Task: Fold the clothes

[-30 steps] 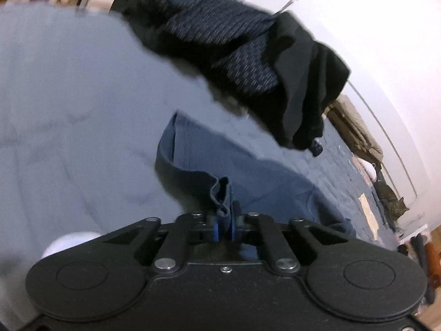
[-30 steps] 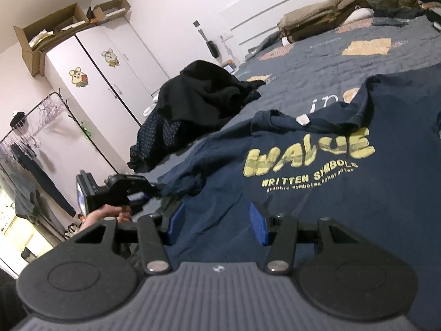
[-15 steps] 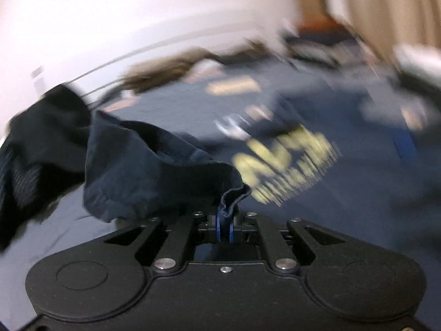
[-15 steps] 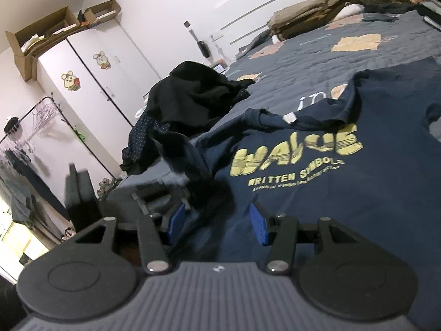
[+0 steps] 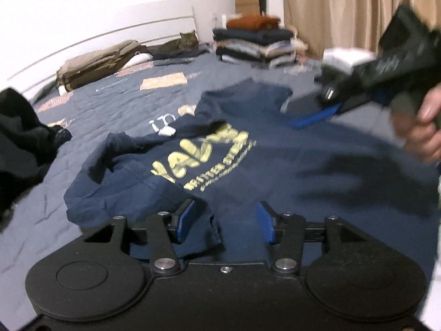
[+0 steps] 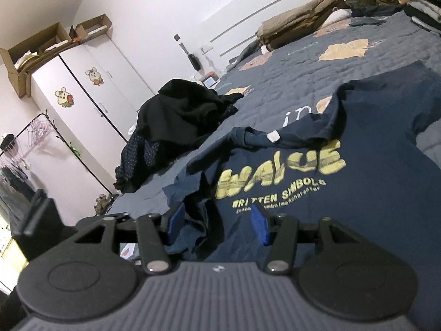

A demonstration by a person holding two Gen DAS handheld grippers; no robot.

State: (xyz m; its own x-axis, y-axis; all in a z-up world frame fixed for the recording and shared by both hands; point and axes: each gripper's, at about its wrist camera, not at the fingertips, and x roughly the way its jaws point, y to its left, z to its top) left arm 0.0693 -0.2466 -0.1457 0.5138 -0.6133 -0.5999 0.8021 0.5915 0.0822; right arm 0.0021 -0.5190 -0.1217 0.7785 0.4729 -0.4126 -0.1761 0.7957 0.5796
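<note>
A navy T-shirt (image 5: 275,171) with yellow lettering (image 6: 278,171) lies face up on the blue quilted bed (image 5: 115,110). Its left sleeve (image 5: 115,182) is turned in over the body, crumpled. My left gripper (image 5: 226,220) is open just above the shirt, and the sleeve's edge lies loose by its left pad (image 5: 187,220). My right gripper (image 6: 217,220) is open too, low over the same sleeve area. In the left wrist view the right gripper (image 5: 317,115) appears blurred at the right, held by a hand (image 5: 424,135).
A heap of black and dotted clothes (image 6: 182,127) lies left of the shirt. A stack of folded clothes (image 5: 256,44), a beige bundle (image 5: 102,63) and a cat (image 5: 184,42) sit near the headboard. A white wardrobe (image 6: 91,96) and clothes rack (image 6: 24,143) stand beyond the bed.
My left gripper swung right with the sleeve pinched, laid it over the shirt's body and opened, letting it go. The right gripper stayed open and shifted slightly.
</note>
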